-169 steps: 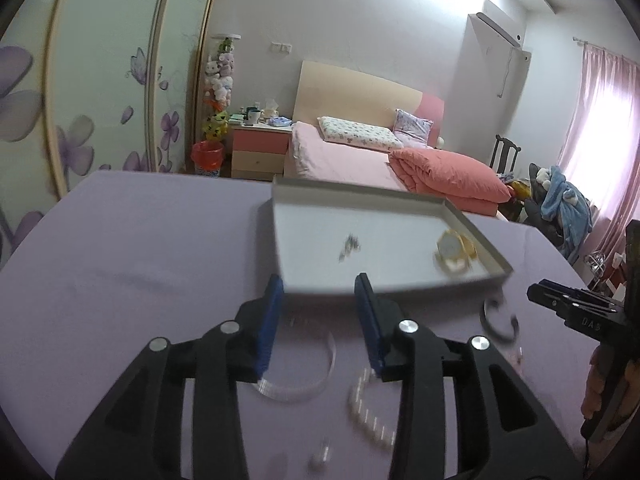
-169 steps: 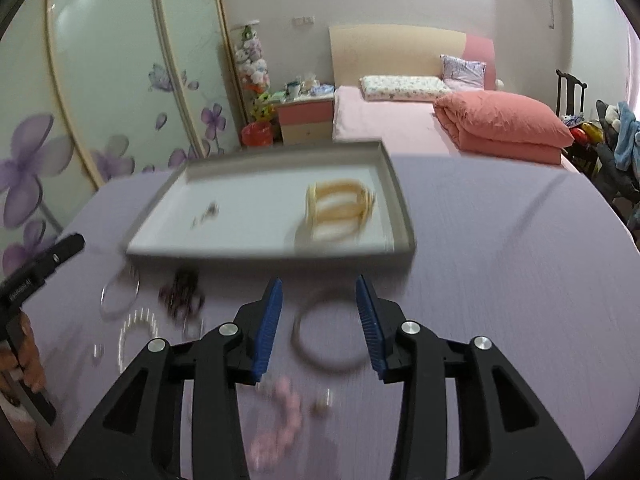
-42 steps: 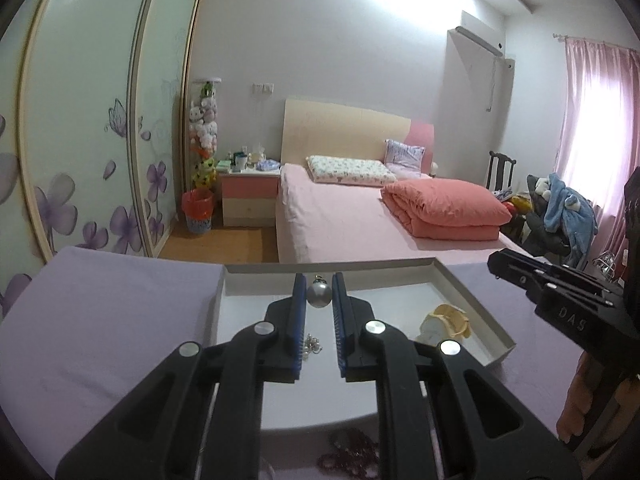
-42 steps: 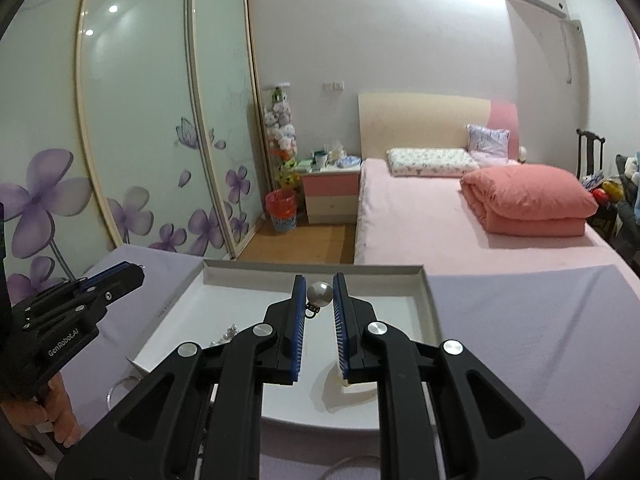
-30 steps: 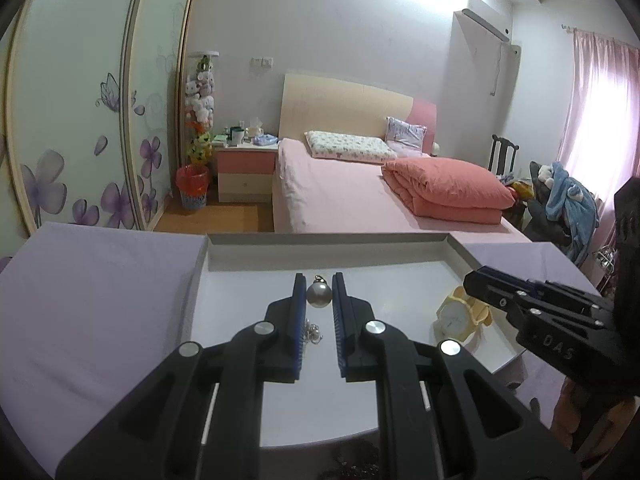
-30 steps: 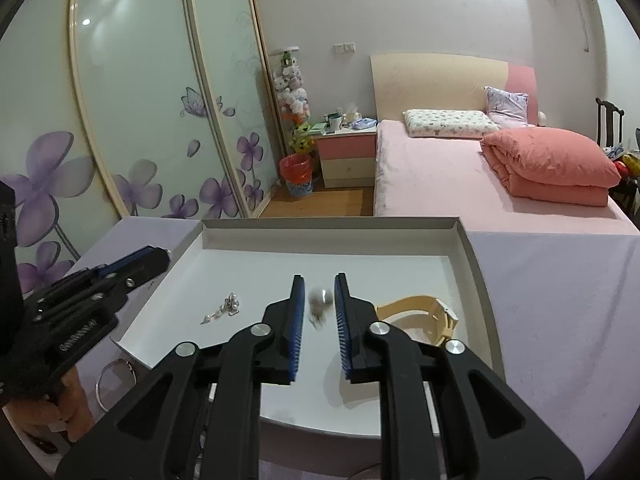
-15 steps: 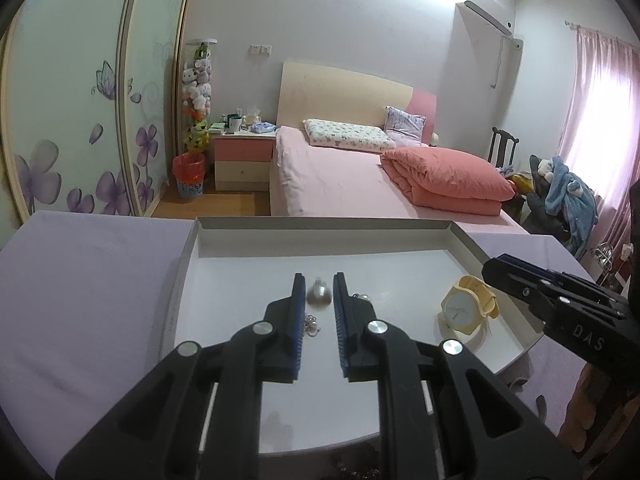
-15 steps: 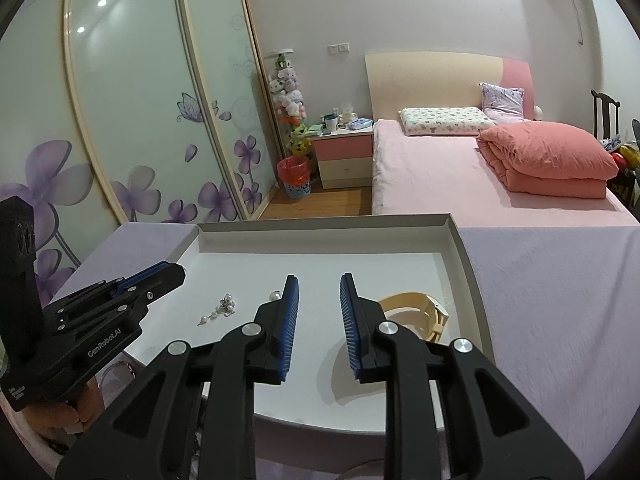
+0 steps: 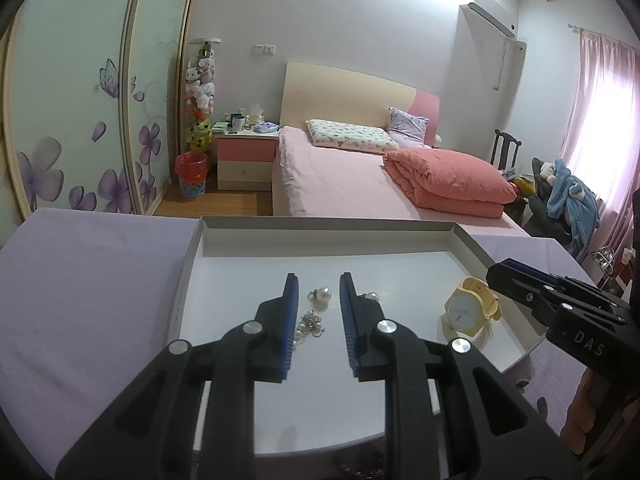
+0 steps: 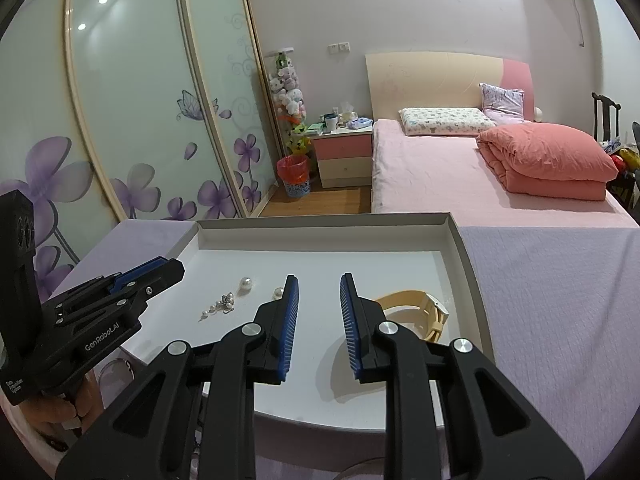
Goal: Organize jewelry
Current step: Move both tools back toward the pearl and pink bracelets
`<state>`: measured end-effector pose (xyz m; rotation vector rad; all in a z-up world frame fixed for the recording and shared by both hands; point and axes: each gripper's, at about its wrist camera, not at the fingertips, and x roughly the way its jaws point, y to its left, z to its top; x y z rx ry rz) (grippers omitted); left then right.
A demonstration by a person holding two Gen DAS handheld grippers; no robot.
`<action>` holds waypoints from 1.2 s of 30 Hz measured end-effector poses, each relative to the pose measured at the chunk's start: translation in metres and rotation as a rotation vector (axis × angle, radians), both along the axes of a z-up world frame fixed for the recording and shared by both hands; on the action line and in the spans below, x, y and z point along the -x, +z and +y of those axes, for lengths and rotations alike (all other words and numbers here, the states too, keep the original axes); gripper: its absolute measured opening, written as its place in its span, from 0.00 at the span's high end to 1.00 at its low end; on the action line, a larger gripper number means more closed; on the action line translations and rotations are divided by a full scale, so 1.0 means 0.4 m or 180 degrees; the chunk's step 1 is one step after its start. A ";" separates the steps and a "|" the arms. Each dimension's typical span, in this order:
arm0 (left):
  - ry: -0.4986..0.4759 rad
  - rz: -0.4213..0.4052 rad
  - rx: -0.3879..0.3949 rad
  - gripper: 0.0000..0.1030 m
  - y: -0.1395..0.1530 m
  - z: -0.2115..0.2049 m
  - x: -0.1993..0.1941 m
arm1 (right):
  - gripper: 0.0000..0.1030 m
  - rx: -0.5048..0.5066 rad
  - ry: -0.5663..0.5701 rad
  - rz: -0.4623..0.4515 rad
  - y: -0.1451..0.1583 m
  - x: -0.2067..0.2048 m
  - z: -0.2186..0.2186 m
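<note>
A shallow white tray (image 9: 188, 260) (image 10: 468, 264) lies on the purple table. In it lie a pearl earring (image 9: 322, 294) (image 10: 245, 285), a second pearl earring (image 10: 278, 292) (image 9: 372, 296), a small pearl cluster (image 9: 309, 325) (image 10: 221, 305) and a yellow watch (image 9: 469, 309) (image 10: 416, 304). My left gripper (image 9: 318, 304) is open and empty above the first earring. My right gripper (image 10: 319, 304) is open and empty over the tray's middle, beside the watch.
The purple tablecloth (image 9: 80, 272) (image 10: 560, 288) surrounds the tray. Dark beads show at the bottom edge of the left wrist view (image 9: 360, 472). A ring lies left of the tray in the right wrist view (image 10: 116, 364). A bed (image 9: 360, 184) stands beyond the table.
Both grippers opened and let go of their pearl earrings, which now lie in the tray. The right one opened about half a second earlier than the left.
</note>
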<state>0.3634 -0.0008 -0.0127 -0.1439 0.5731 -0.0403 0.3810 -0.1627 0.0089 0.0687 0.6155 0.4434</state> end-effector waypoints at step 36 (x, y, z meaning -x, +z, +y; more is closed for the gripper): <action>-0.0184 0.0379 0.0059 0.62 -0.060 0.009 0.433 | 0.65 0.0352 -0.0276 0.0381 -0.074 0.421 -0.159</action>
